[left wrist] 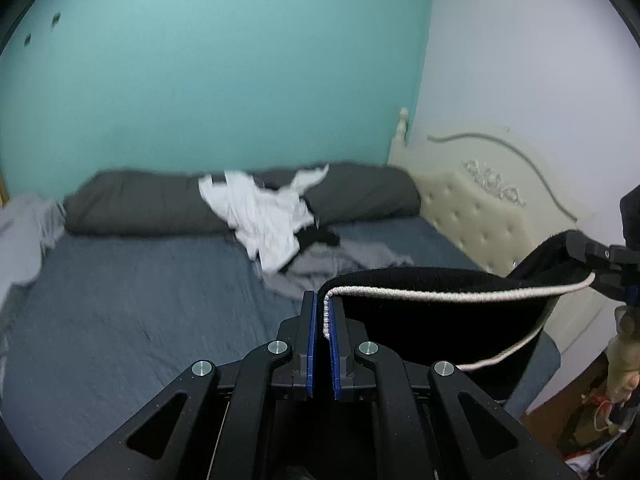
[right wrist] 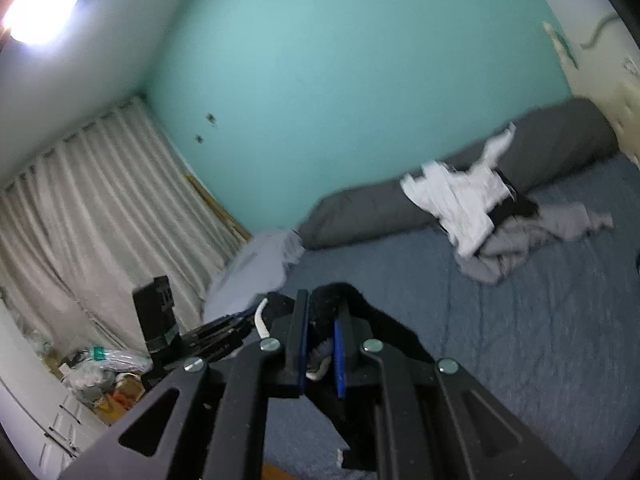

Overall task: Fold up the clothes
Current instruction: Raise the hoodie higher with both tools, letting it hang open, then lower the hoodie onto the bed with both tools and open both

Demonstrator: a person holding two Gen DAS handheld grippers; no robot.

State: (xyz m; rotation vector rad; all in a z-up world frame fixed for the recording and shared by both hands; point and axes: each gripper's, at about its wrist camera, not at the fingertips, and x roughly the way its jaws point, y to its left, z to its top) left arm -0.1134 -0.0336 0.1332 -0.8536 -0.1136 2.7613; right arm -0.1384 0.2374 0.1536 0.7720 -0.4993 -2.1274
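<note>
A black garment with a white trim (left wrist: 432,312) hangs stretched in the air between my two grippers, above the blue bed (left wrist: 132,304). My left gripper (left wrist: 323,312) is shut on one trimmed corner of it. My right gripper (right wrist: 323,320) is shut on the other corner of the black garment (right wrist: 384,328); it also shows at the right edge of the left wrist view (left wrist: 592,258). The left gripper shows in the right wrist view (right wrist: 208,336) at the lower left.
A pile of clothes lies at the back of the bed: a white garment (left wrist: 260,216), a grey one (left wrist: 340,264) and a black one between them. A dark grey bolster (left wrist: 144,204) lies along the teal wall. A cream headboard (left wrist: 480,208) is right, curtains (right wrist: 100,208) left.
</note>
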